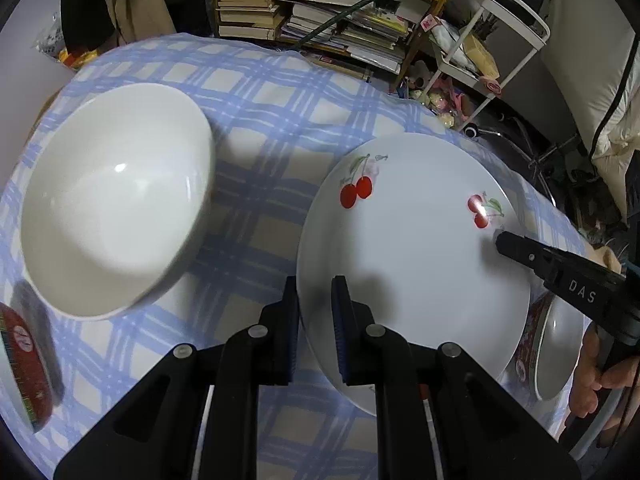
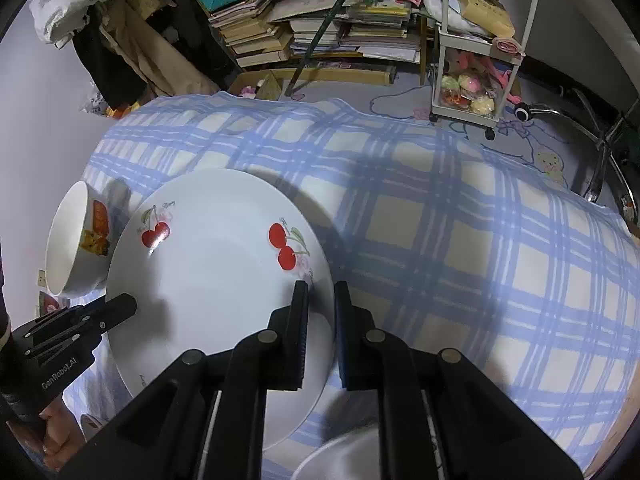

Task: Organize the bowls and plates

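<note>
A round white ceramic plate printed with red cherries (image 1: 412, 248) is held over the surface covered in a blue-and-cream checked cloth (image 2: 460, 240), gripped from two opposite sides. The left gripper (image 1: 316, 332) has its jaws narrowed onto the plate's near-left rim, one pad under the edge and one on top; the right gripper (image 2: 320, 332) is closed in the same way on the rim at the opposite side, just below a cherry motif. The plate is tilted rather than flat and seems lifted clear of the cloth, though contact underneath cannot be made out. Glazed ceramic of this kind is judged stiff, moderately heavy, slippery and breakable, so the thin rim is the only sensible place for a hold, and even pressure from both sides is called for. A large plain white ceramic bowl (image 1: 116, 200) stands apart to the left of the plate, with a red-patterned bowl (image 1: 28, 364) at the left edge, and a white-lined bowl with a red patterned outside (image 1: 548, 352) is partly hidden beneath the plate's right rim.
</note>
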